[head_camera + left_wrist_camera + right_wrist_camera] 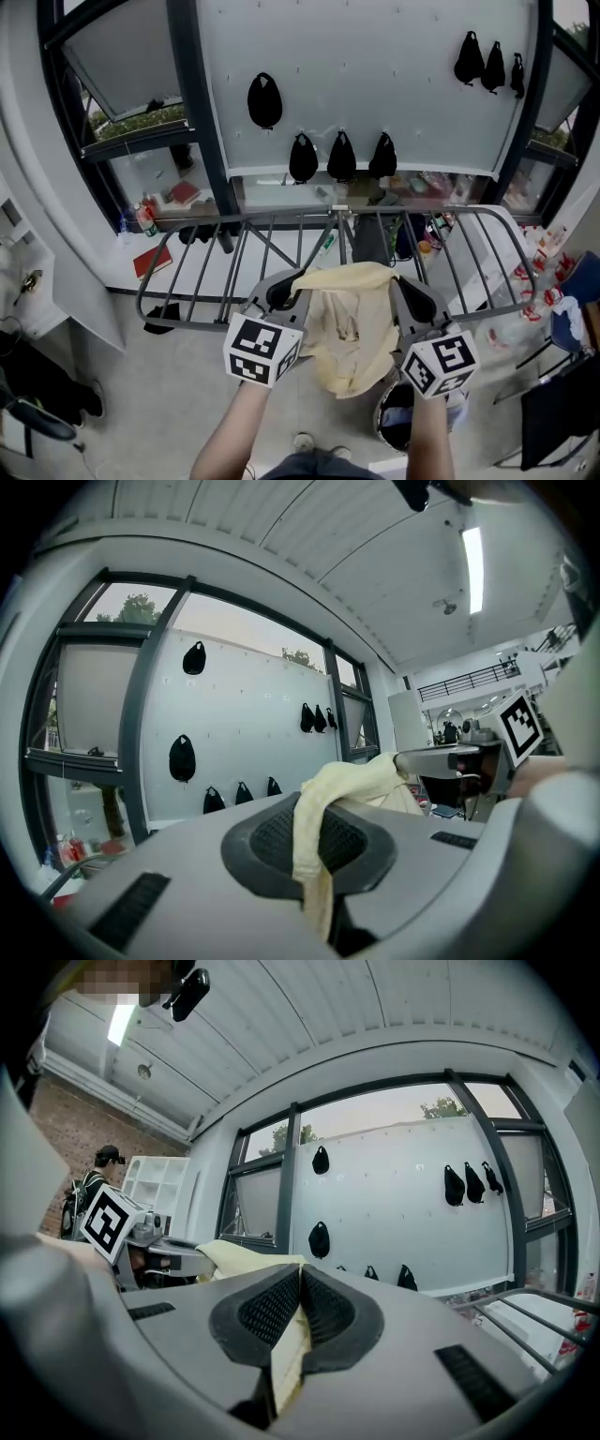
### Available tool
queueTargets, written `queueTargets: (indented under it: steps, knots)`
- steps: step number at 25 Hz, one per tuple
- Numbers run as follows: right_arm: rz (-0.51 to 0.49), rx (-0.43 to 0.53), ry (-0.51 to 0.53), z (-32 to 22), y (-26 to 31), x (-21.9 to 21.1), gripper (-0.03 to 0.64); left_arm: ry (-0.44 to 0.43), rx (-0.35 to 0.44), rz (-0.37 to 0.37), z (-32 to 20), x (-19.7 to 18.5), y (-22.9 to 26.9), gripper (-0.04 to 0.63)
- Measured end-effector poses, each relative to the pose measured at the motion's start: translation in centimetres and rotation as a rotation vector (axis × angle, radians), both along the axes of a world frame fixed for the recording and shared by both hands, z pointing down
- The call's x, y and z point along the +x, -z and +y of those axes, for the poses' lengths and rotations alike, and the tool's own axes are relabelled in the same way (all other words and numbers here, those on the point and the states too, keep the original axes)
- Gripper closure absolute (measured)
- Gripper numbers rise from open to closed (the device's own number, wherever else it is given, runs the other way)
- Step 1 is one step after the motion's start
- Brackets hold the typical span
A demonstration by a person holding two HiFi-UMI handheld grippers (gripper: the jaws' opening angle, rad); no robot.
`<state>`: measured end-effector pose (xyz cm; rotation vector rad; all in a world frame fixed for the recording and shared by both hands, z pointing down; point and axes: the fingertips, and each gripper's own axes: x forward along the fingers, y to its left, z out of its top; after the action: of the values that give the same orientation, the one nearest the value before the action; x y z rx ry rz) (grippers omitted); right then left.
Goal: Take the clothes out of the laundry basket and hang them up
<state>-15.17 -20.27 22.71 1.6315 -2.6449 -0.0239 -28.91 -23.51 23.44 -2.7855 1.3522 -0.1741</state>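
Note:
A pale yellow garment [352, 323] hangs stretched between my two grippers, just in front of the grey drying rack [234, 244]. My left gripper [292, 277] is shut on the garment's left top edge; in the left gripper view the yellow cloth [314, 841] runs out from between its dark pads [270, 841]. On the right top edge my right gripper [405, 284] is shut too, with a strip of the cloth [291, 1349] pinched between its pads [323, 1309]. The laundry basket [398, 422] stands on the floor below the right gripper, mostly hidden.
The rack's bars [487, 248] span the view ahead of the garment. Behind it stands a white panel [375, 75] with several black pouches [265, 101] hung on it, framed by dark window posts [202, 122]. Clutter lies on the sill and at the right [553, 281].

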Motion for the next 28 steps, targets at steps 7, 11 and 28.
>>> queueTargets:
  steps: [7, 11, 28]
  knots:
    - [0.010, 0.010, -0.031, -2.4, -0.6, -1.1, 0.611, -0.010, 0.004, 0.018, -2.3, -1.2, -0.4, 0.569]
    - [0.020, 0.008, -0.043, -3.9, -0.6, -1.4, 0.611, -0.017, 0.004, 0.021, -3.9, -1.5, -0.3, 0.569]
    - [0.054, -0.003, 0.007, -19.3, -1.5, 1.4, 0.611, 0.040, -0.016, 0.049, -19.2, 1.2, -0.9, 0.569]
